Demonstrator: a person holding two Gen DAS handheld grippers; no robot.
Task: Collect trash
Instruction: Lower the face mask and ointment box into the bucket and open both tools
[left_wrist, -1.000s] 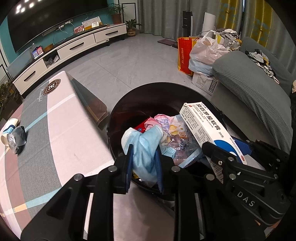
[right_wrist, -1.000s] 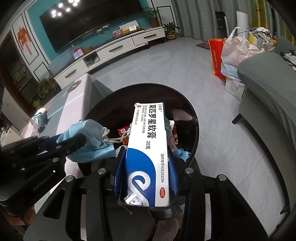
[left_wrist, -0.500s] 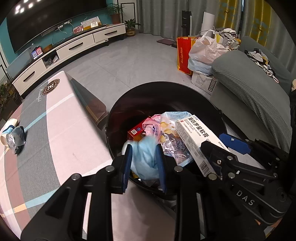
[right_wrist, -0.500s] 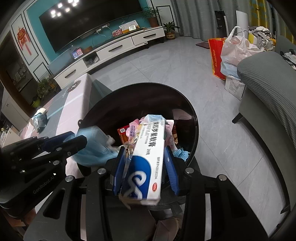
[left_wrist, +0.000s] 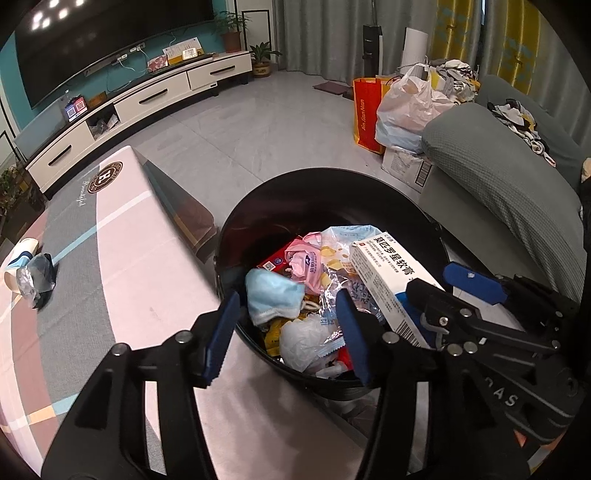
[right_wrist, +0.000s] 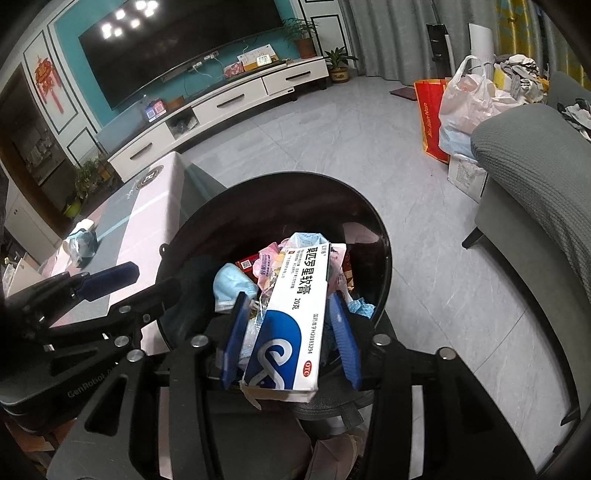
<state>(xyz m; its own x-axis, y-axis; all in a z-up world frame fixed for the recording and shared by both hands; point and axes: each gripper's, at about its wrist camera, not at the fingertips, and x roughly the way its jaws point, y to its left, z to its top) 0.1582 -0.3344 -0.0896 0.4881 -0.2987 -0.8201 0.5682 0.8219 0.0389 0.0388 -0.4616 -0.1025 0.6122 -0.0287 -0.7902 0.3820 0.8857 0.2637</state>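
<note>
The black trash bin (left_wrist: 236, 236) stands beside the table, filled with wrappers. A blue face mask (left_wrist: 273, 295) lies on the trash just beyond my left gripper (left_wrist: 288, 332). That gripper's jaws are opening and nothing sits between its blue pads. A white and blue medicine box (right_wrist: 291, 321) leans on the trash between the pads of my right gripper (right_wrist: 290, 339). Those jaws are opening too, with a gap showing on the left side of the box. The box (left_wrist: 384, 277) also shows in the left wrist view, against the right gripper's fingers (left_wrist: 472, 282).
A table (left_wrist: 122, 266) with a pink and grey cloth runs along the bin's left, carrying a crumpled wrapper and a cup (left_wrist: 31, 277) at its far end. A grey sofa (left_wrist: 509, 192) is on the right, with bags (left_wrist: 402, 107) behind it. A TV cabinet (left_wrist: 147, 99) stands at the back.
The left jaws spread and the blue mask dropped out of them onto the trash. The medicine box tipped forward and down into the bin as the right jaws widened a little.
</note>
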